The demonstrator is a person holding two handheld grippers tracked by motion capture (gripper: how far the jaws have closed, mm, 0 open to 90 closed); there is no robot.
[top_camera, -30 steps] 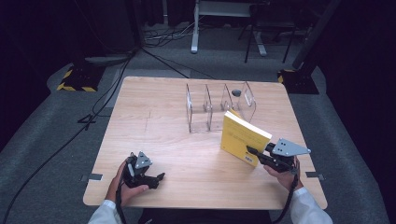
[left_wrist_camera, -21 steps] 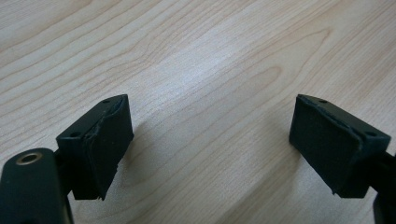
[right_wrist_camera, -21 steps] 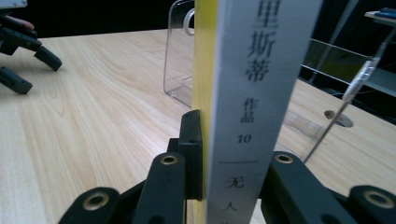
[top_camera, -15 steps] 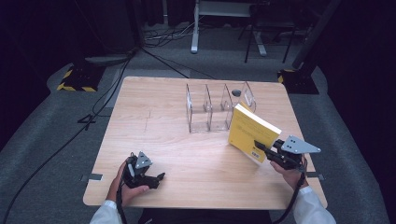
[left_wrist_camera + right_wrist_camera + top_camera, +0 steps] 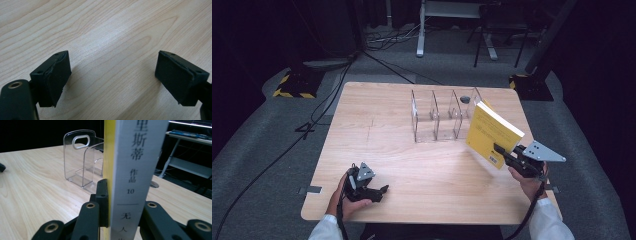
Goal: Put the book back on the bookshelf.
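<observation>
My right gripper (image 5: 504,151) has its fingers clamped on the yellow book (image 5: 492,132), now carried higher and farther right, above the tabletop (image 5: 387,145) beside the clear rack (image 5: 437,117). My left gripper (image 5: 379,191) rests unmoved, fingers spread wide on nothing.

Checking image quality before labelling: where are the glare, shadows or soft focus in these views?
High view: table evenly lit, surroundings dark, clear rack faint. Left gripper view: bright sheen on the wood, soft shadows under the open left gripper. Right gripper view: book spine sharp and readable, nearest linkages slightly soft.
</observation>
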